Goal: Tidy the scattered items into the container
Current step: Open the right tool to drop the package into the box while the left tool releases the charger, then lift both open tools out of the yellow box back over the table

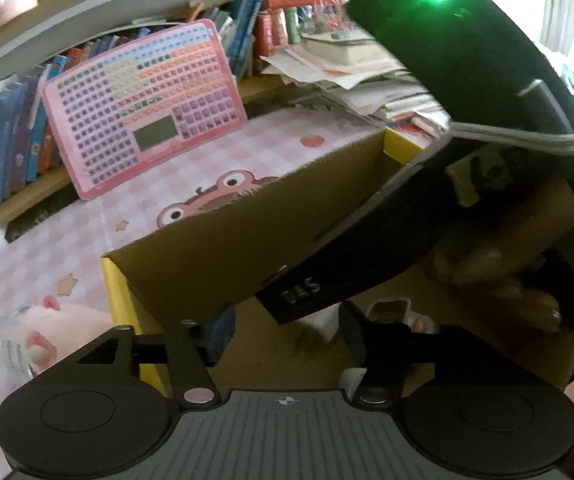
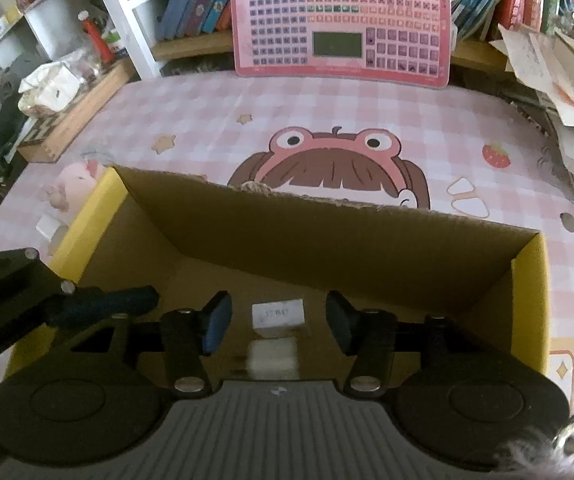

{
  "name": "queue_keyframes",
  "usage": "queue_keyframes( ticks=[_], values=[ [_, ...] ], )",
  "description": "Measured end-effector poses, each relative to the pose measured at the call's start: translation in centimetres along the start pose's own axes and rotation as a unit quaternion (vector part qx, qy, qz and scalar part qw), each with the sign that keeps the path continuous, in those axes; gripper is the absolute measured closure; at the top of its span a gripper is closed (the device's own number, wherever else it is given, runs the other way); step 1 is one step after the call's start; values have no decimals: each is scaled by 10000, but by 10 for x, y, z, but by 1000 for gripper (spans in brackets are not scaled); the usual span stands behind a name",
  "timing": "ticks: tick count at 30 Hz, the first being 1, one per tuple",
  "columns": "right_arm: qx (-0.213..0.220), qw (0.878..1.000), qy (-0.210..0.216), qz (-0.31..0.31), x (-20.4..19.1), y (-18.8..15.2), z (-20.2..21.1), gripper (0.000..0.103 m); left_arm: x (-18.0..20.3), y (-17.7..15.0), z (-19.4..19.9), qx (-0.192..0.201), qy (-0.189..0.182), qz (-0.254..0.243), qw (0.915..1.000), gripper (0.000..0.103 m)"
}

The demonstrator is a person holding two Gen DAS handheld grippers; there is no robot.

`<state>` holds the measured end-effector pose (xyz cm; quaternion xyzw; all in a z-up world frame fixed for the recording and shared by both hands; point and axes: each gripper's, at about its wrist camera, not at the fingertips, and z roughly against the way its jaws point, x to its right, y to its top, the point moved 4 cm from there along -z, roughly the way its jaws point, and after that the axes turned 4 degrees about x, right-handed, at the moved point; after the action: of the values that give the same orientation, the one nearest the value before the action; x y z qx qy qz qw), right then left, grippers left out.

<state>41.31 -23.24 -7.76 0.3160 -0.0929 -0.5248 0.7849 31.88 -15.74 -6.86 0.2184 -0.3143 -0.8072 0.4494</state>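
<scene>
An open cardboard box (image 2: pixel 367 248) with yellow outer sides (image 1: pixel 119 300) stands on the pink checked mat. My right gripper (image 2: pixel 278 324) hangs over its inside, open. A blurred white block (image 2: pixel 273 358) sits low between the fingers with no pad touching it, and a white labelled piece (image 2: pixel 278 312) lies on the box floor beyond. My left gripper (image 1: pixel 287 336) is open above the same box, gripping nothing. A white item (image 1: pixel 319 326) and a small pink-edged piece (image 1: pixel 391 310) lie below it. The right gripper's black body (image 1: pixel 367 248) crosses the left wrist view, held by a hand (image 1: pixel 487 272).
A pink button board (image 2: pixel 343 20) leans on a bookshelf (image 1: pixel 15 140) behind the mat. A paper stack (image 2: pixel 567 92) spills at the right. A pink plush toy (image 2: pixel 75 184) and small white pieces (image 2: pixel 47 228) lie left of the box. A wooden tray (image 2: pixel 75 112) is far left.
</scene>
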Motion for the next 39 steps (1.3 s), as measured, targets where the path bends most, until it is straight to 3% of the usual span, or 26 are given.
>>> queue_keyframes(
  ticks=[5, 7, 15, 17, 22, 30, 39],
  values=[
    [164, 9999, -2, -40, -1, -2, 14, 48, 1, -2, 12, 112, 69, 73, 9999, 36],
    [272, 9996, -9, -67, -2, -3, 23, 42, 0, -1, 20, 279, 322, 215, 9989, 31],
    [783, 9969, -53, 89, -12, -5, 57, 38, -1, 2, 54, 690, 574, 421, 9951, 26],
    [923, 9956, -88, 116, -14, -8, 68, 37, -1, 1, 66, 800, 660, 419, 9937, 21],
    [1323, 9907, -259, 194, -15, -17, 95, 35, -8, -7, 98, 1030, 892, 522, 9893, 19],
    [1812, 9809, -692, 138, -16, -37, 133, 34, -27, -26, 140, 1365, 1137, 1122, 9777, 18],
    [2028, 9709, -1225, -340, -24, -72, 162, 31, -38, -46, 165, 1534, 1008, 1232, 9753, 18]
  ],
)
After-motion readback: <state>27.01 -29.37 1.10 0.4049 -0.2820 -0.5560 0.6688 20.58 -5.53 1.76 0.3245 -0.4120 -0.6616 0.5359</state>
